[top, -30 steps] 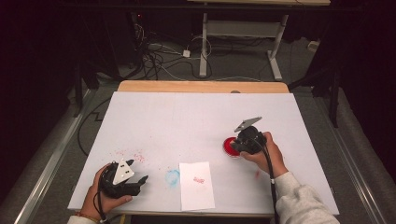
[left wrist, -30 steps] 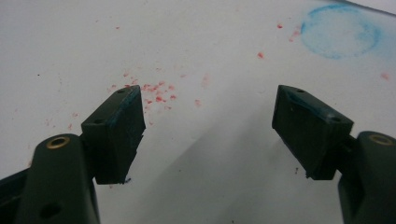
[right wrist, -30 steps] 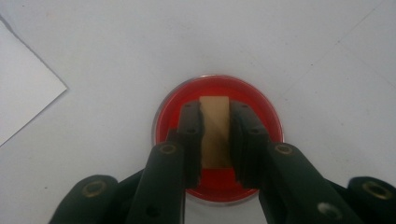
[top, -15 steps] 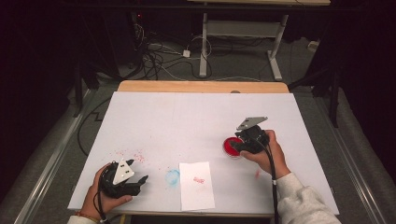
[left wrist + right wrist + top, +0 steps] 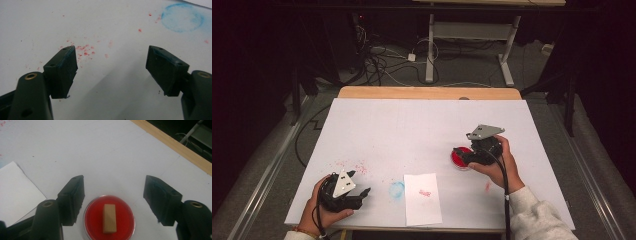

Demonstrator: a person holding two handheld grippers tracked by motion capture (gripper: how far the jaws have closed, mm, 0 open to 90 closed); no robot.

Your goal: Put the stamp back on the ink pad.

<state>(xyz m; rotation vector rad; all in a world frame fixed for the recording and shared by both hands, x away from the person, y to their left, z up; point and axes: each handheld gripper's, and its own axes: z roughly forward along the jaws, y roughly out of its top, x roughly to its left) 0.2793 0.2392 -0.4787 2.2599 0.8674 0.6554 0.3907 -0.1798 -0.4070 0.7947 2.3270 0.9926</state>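
The right gripper (image 5: 460, 155) has just been opening: a second ago it sat low over the red ink pad (image 5: 460, 159) with its jaws together, and now it stands a little higher with the jaws spread wide. Nothing is between the pads, which touch nothing. In the right gripper view the stamp (image 5: 109, 218), a small tan wooden block, lies on the pad (image 5: 109, 217) below the gap between the right gripper's (image 5: 113, 192) jaws, left there and no longer held. The left gripper (image 5: 361, 192) has not moved; it rests low at the near left edge of the table (image 5: 412, 125), jaws wide apart and empty, with bare table between them in the left gripper view (image 5: 111, 62).

The ink pad is a shallow round dish with a pale rim, filled with red, and the stamp lies lengthwise near its middle. It sits straight under the right gripper's jaws.

A white sheet of paper (image 5: 422, 198) lies between the two grippers, nearer the left one, bearing one small red stamp mark (image 5: 425, 193) too small to read. Just beside the paper, toward the left gripper, is a blue ring (image 5: 396, 189) printed on the table; it shows ahead and to the right of the left gripper's jaws in its own view (image 5: 181, 17). Red specks (image 5: 83, 48) dot the table ahead of the left jaw.
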